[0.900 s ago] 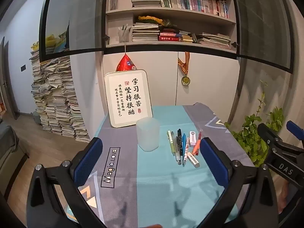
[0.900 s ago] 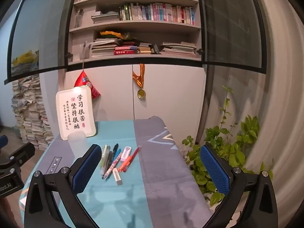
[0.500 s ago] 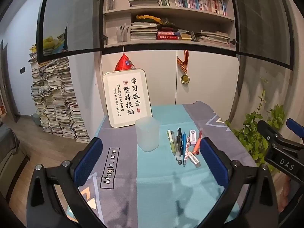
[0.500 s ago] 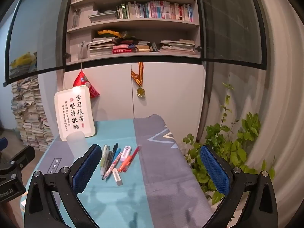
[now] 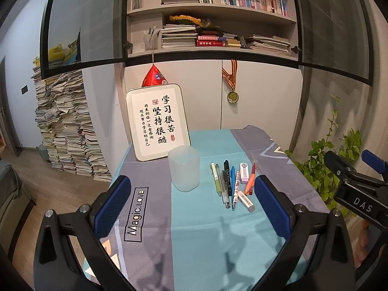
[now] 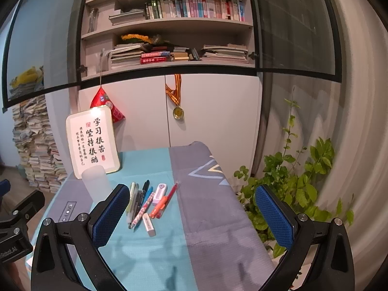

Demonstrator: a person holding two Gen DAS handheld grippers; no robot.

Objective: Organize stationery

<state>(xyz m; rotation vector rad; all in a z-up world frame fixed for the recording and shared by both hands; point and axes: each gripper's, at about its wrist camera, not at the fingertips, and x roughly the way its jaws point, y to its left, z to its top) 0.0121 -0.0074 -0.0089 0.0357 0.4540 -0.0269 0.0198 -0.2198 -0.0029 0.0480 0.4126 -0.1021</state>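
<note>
A frosted plastic cup (image 5: 184,168) stands upright on the teal and grey tablecloth (image 5: 213,242); it also shows in the right wrist view (image 6: 97,185). To its right lies a row of several pens (image 5: 226,184), a white correction tape (image 5: 243,169), an orange pen (image 5: 251,181) and a white eraser (image 5: 246,197). The right wrist view shows the pens (image 6: 139,203), the eraser (image 6: 148,224) and the orange pen (image 6: 165,201). My left gripper (image 5: 192,206) is open and empty, held above the table short of the cup. My right gripper (image 6: 191,215) is open and empty, above the table near the pens.
A framed calligraphy sign (image 5: 157,121) leans against the cabinet behind the cup. A potted plant (image 6: 298,177) stands off the table's right edge. A tall stack of papers (image 5: 65,126) stands on the floor at left. Bookshelves sit above.
Both grippers have tilted or dropped slightly, so the table and objects sit a little lower in each view. Nothing on the table has moved. Both grippers stay open.
</note>
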